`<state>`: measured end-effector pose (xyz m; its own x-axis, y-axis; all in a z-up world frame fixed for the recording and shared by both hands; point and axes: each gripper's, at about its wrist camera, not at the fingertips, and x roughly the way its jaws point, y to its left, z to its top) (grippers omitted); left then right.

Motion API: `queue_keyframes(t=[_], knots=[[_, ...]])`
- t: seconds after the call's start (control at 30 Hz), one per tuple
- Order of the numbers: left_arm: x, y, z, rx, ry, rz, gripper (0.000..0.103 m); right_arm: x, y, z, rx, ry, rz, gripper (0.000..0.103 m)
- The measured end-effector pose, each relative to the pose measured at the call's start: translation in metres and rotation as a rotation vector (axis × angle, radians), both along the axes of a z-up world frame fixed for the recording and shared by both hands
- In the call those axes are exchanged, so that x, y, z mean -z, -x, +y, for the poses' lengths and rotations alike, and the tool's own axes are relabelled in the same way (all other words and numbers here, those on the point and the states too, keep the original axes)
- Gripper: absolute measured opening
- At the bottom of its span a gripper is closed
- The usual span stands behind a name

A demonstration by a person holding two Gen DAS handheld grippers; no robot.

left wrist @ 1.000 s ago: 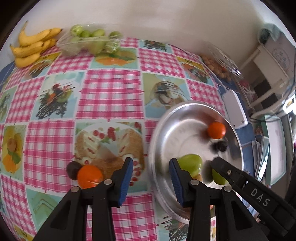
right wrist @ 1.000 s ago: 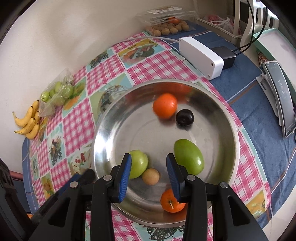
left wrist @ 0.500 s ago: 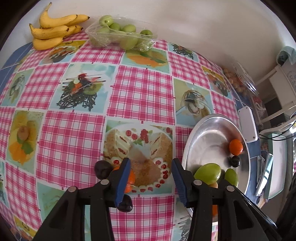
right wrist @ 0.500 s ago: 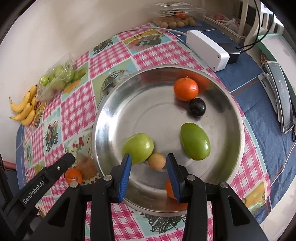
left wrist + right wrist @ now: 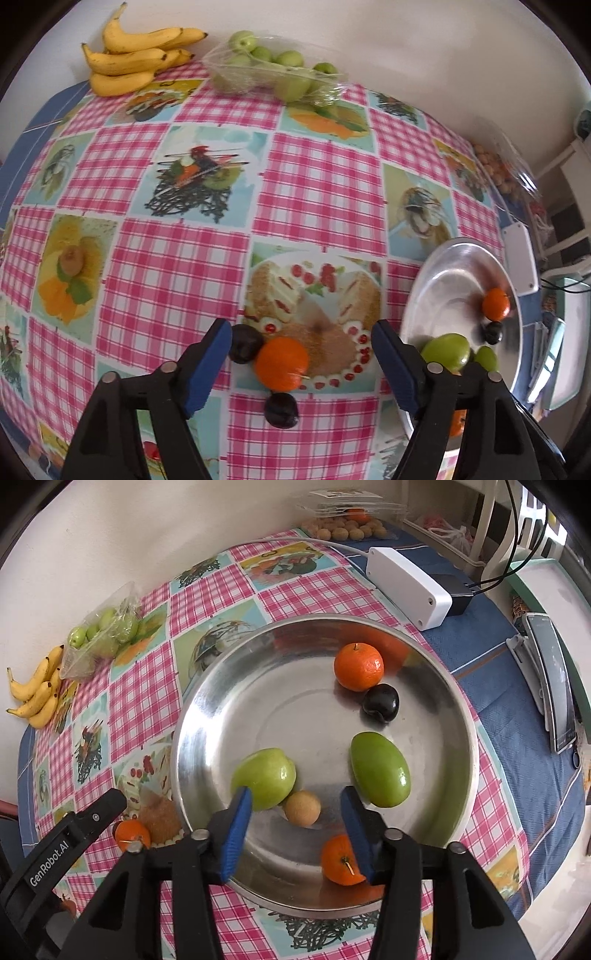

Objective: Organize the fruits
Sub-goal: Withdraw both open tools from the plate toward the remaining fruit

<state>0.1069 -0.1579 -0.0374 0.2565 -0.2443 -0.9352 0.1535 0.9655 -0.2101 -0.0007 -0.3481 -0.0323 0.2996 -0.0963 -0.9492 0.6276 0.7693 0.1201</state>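
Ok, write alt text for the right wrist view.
A round steel bowl on a pink checked tablecloth holds two oranges, two green fruits, a dark plum and a small tan fruit. The right gripper, its blue-padded jaws just opening and empty, hovers above the tan fruit.

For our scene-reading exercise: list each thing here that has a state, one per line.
Left gripper: open, just been opening, orange between its jaws, untouched.
Right gripper: open, just been opening, holding nothing.
Steel bowl: upright, holding six fruits.
Orange on cloth: loose, outside bowl.
Bag of green fruit: lying unopened.
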Motion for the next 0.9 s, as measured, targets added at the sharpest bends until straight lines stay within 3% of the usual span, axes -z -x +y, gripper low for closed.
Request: queue_keyframes(t=[0.07,0.17,0.3,0.47,0.5,0.53,0.57,0.9], knots=[[0.001,-0.001,0.003,-0.011,-0.008,0.000,0.081,0.001,-0.001,0.001,-0.001,0.005,0.003,0.056],[0.002,-0.002,0.007,-0.027,-0.020,-0.006,0.082,0.002,-0.002,0.000,0.001,0.011,0.004,0.072],[0.004,-0.002,0.012,-0.045,-0.034,-0.010,0.098,0.003,-0.001,0.001,0.002,0.013,0.004,0.074],[0.004,-0.003,0.013,-0.049,-0.040,-0.024,0.103,0.004,-0.003,0.001,-0.003,0.006,0.008,0.078],[0.003,-0.002,0.012,-0.046,-0.046,-0.043,0.103,0.004,-0.003,0.001,-0.002,0.009,0.012,0.081],[0.001,-0.001,0.011,-0.043,-0.062,-0.066,0.103,0.005,-0.003,0.001,0.002,0.017,0.019,0.097],[-0.002,0.000,0.010,-0.037,-0.077,-0.089,0.103,0.005,-0.003,0.001,0.001,0.023,0.022,0.103],[-0.001,0.000,0.008,-0.011,-0.100,-0.110,0.103,0.003,-0.006,0.002,-0.029,0.021,-0.019,0.103]])
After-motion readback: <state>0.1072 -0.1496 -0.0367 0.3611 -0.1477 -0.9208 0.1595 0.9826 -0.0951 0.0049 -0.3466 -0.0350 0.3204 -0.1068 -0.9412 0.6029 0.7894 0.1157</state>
